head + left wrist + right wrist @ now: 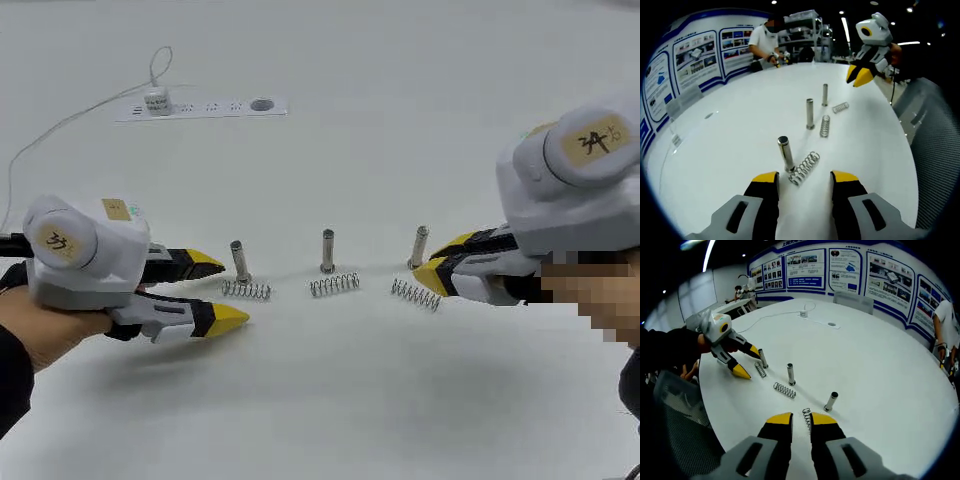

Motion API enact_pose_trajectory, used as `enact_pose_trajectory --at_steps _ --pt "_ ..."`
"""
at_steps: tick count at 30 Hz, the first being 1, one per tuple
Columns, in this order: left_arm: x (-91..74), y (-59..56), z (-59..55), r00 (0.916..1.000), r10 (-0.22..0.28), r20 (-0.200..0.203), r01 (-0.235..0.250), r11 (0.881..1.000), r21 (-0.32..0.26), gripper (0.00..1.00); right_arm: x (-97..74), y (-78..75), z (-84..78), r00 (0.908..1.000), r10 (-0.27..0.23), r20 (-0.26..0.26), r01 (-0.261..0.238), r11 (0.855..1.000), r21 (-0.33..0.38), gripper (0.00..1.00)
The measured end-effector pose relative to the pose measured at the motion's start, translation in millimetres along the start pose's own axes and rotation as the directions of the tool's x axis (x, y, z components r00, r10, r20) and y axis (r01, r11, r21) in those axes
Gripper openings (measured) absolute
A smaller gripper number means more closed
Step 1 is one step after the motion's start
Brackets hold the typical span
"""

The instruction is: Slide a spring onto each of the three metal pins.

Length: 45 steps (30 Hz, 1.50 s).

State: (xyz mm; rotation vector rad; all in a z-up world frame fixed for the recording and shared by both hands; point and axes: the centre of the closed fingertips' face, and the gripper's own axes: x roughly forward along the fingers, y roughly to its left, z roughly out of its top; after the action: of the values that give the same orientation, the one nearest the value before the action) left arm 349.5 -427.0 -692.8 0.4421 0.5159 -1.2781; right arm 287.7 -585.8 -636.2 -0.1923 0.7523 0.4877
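Three upright pins in a row, a spring lying loose at the near foot of each

The left gripper [232, 292], jaws spread wide, sits just left of the left pin [239, 261] and left spring [246, 290]. The right gripper [428, 268] has its jaws drawn narrow about the right spring [415, 294]'s end, beside the right pin [419, 246]; whether they pinch it I cannot tell. The middle pin [328, 250] and middle spring [334, 285] stand between. The white table [320, 400] spreads broad on the near side, and a power strip [200, 106] lies far left

Bright, even overhead light washes the white table [320, 400], casting soft shadows; ceiling lights [845, 27] glare in the gripper views, edges bowed
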Motion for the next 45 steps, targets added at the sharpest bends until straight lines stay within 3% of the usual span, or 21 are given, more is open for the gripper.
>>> enact_pose_trajectory --at_steps 15,21,26,34,37,38,41,45 --pt "2.1 -13.6 -5.9 0.9993 -0.027 -0.024 0.028 1.0 0.005 0.23 2.0 0.2 -1.0 1.0 0.006 0.002 -0.006 1.0 -0.002 0.14" --pt "3.2 -20.4 -5.6 0.999 -0.033 -0.031 0.034 0.999 0.033 0.13 2.1 2.2 -0.2 0.9999 0.012 0.003 -0.012 1.0 -0.007 0.14" --pt "3.4 -21.4 -5.5 0.999 -0.03 -0.034 0.032 0.999 0.041 0.11 1.6 7.6 2.9 0.9996 0.025 0.008 -0.025 0.999 -0.022 0.14" --pt "-2.0 -44.2 -0.8 0.9969 -0.075 -0.026 0.077 0.994 0.081 0.11 1.6 25.4 10.0 0.9946 0.101 0.024 -0.099 0.993 -0.059 0.16" --pt "-4.9 -52.1 7.0 0.9961 -0.088 -0.002 0.088 0.992 0.09 0.11 2.7 40.0 11.7 0.9874 0.157 0.021 -0.154 0.984 -0.094 0.16" --pt "-6.0 -55.6 10.3 0.9955 -0.094 0.008 0.093 0.991 0.094 0.11 2.8 49.2 12.3 0.9809 0.194 0.015 -0.19 0.973 -0.131 0.16" --pt "-8.1 -65.1 19.0 0.9932 -0.113 0.029 0.109 0.988 0.11 0.11 3.7 66.1 12.4 0.9699 0.244 -0.007 -0.24 0.949 -0.205 0.16" --pt "-12.3 -80.4 36.4 0.9863 -0.149 0.071 0.138 0.98 0.14 0.1 7.0 81.6 11.8 0.9565 0.291 -0.028 -0.288 0.926 -0.245 0.17"
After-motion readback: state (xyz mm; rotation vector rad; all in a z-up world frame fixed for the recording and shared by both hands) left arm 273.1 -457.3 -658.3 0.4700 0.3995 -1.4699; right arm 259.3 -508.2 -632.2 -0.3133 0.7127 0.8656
